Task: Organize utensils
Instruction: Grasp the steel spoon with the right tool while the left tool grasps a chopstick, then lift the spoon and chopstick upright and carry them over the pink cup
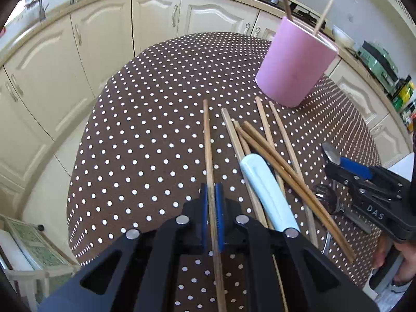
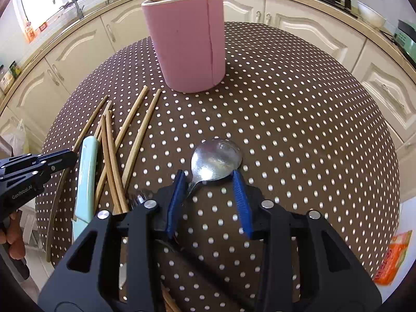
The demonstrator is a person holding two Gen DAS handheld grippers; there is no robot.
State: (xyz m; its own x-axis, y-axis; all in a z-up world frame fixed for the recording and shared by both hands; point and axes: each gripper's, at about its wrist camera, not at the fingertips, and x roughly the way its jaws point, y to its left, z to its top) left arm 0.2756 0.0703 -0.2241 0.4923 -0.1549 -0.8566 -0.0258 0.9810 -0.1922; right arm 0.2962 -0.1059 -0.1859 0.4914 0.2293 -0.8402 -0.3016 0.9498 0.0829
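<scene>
Kitchen, cream cabinets; round desk (image 1: 156, 104) in brown polka-dot cloth. Pink cylindrical holder (image 2: 186, 41): upright, already taking chopsticks. Left tool (image 1: 212, 208): clenched on one wooden chopstick (image 1: 208, 140), separated from the loose pile for transfer. Right tool (image 2: 210, 182): unclenched, straddling steel spoon (image 2: 215, 160).

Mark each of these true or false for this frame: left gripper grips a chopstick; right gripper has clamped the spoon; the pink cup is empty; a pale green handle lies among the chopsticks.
1. The left gripper is shut on a chopstick. True.
2. The right gripper has clamped the spoon. False: its blue pads stand apart around the spoon's neck.
3. The pink cup is empty. False: sticks rise from it.
4. A pale green handle lies among the loose chopsticks. True.
</scene>
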